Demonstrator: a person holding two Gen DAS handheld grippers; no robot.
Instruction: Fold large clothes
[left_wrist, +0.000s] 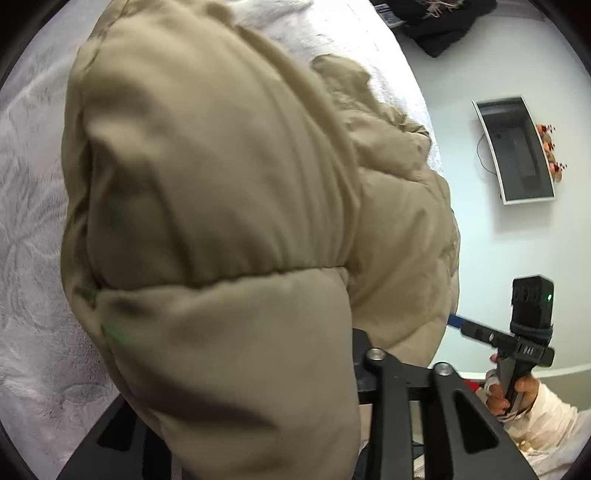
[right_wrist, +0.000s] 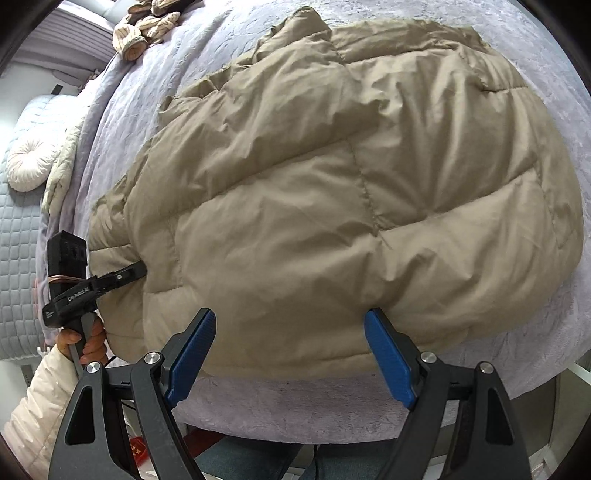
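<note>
Left wrist cam: the tan puffer jacket (left_wrist: 229, 206) fills nearly everything ahead of the left gripper (left_wrist: 258, 369), bunched right over the jaws, so I can't see the pads. Off to the right is the right gripper (left_wrist: 458, 323) in a hand (left_wrist: 506, 397).

Right wrist cam: the jacket lies on the lavender bedspread (right_wrist: 535, 350). The right gripper's (right_wrist: 291, 347) blue pads sit spread wide, the hem between them. The left gripper (right_wrist: 138, 271) pinches the jacket's left edge.
</note>
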